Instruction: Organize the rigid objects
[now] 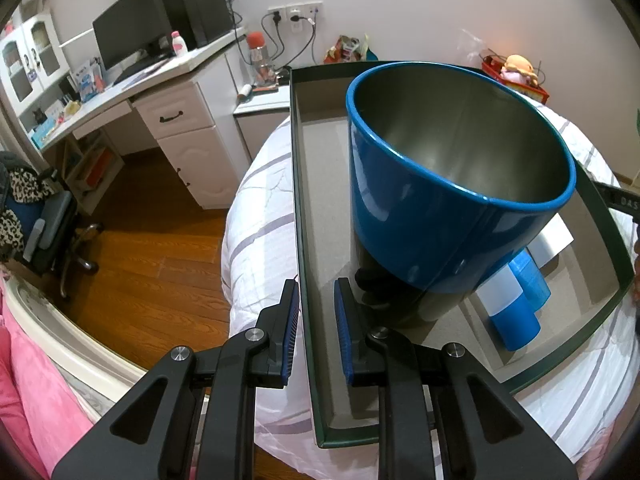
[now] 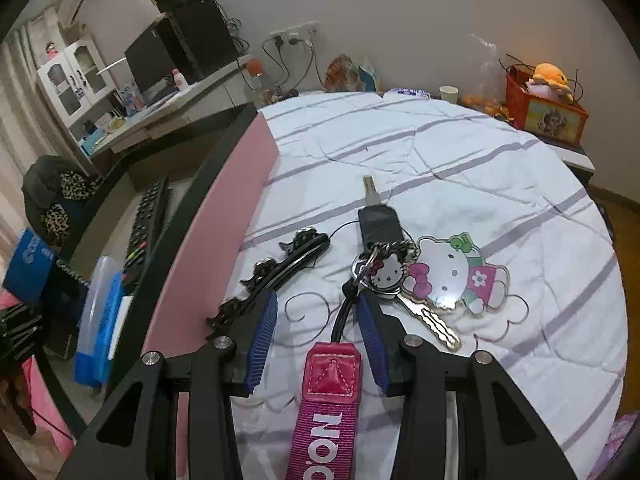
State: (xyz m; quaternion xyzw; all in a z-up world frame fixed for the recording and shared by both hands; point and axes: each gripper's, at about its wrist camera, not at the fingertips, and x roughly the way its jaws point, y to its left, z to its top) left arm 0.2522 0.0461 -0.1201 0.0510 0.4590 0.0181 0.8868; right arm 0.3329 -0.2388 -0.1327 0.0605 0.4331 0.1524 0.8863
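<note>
In the left wrist view a shallow dark green box (image 1: pixel 298 184) lies on the bed. My left gripper (image 1: pixel 317 286) is shut on its near left wall. Inside stand a blue metal bucket (image 1: pixel 460 184), blue-and-white containers (image 1: pixel 508 312) and a small white box (image 1: pixel 556 240). In the right wrist view a bunch of keys (image 2: pixel 378 220) with cat charms (image 2: pixel 456 276) and a pink strap (image 2: pixel 328 400) lies on the quilt. My right gripper (image 2: pixel 318 304) is open, with the strap and its black cord between the jaws and untouched by the pads. A black hair clip (image 2: pixel 280 276) lies just left of it.
The box's pink outer wall (image 2: pixel 216 240) rises left of the right gripper, and a remote control (image 2: pixel 148 220) lies inside. A white striped quilt (image 2: pixel 440 152) covers the bed. A desk with a monitor (image 1: pixel 128 28) and an office chair (image 1: pixel 44 220) stand beyond the wooden floor.
</note>
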